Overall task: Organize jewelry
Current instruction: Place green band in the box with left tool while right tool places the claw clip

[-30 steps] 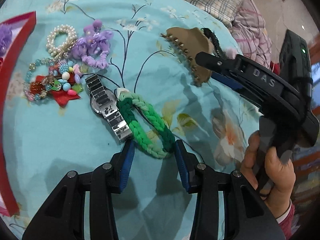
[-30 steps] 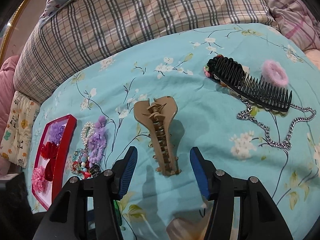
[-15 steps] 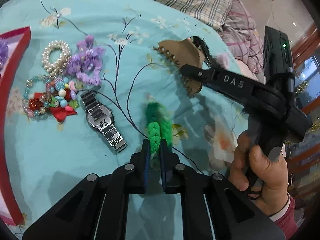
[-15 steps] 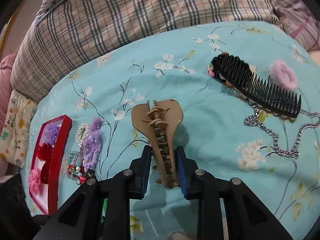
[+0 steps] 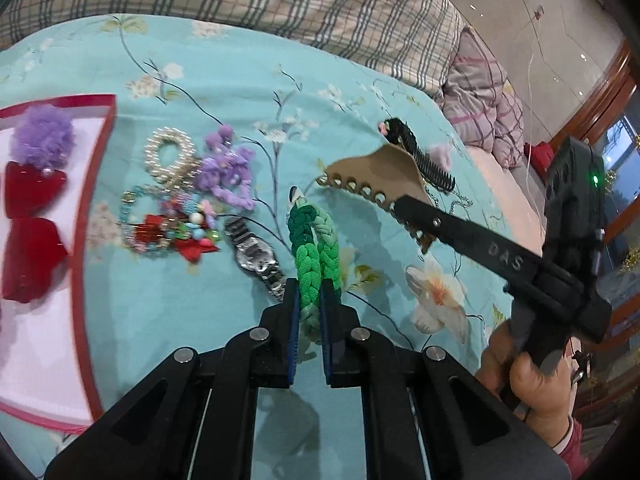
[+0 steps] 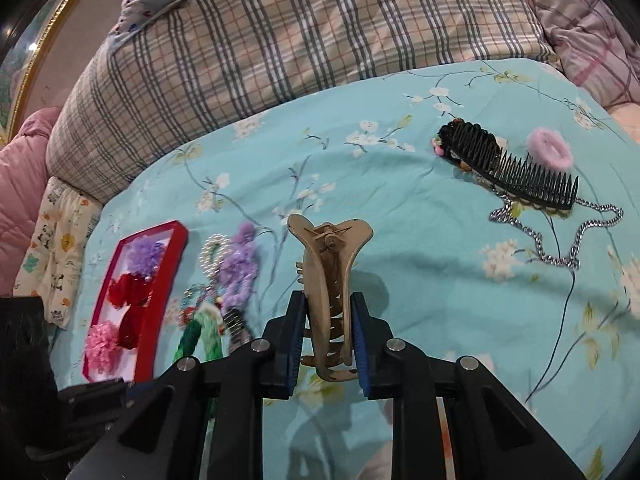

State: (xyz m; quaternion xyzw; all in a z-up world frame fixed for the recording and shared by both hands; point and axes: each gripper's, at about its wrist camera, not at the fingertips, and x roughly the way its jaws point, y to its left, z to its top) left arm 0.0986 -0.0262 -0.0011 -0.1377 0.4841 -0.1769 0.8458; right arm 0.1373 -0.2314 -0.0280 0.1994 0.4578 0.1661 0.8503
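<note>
My left gripper (image 5: pixel 308 296) is shut on a green braided bracelet (image 5: pixel 314 246) and holds it lifted over the teal bedspread. My right gripper (image 6: pixel 326 316) is shut on a tan claw hair clip (image 6: pixel 330 264), also raised; the clip (image 5: pixel 384 176) and right gripper show in the left wrist view. A red-rimmed tray (image 5: pixel 86 240) at the left holds purple, red and pink hair pieces. Beside it lie a pearl bracelet (image 5: pixel 170 156), a purple scrunchie (image 5: pixel 228 174), a beaded bracelet pile (image 5: pixel 168 228) and a silver watch (image 5: pixel 256 258).
A black comb clip (image 6: pixel 516 168), a pink scrunchie (image 6: pixel 550 148) and a silver chain (image 6: pixel 560 240) lie at the far right of the bedspread. A plaid pillow (image 6: pixel 300 40) runs along the back. The bed edge falls away at the right.
Both grippers closed: the left on the green bracelet, the right on the tan claw clip. Both items then rose off the bedspread.
</note>
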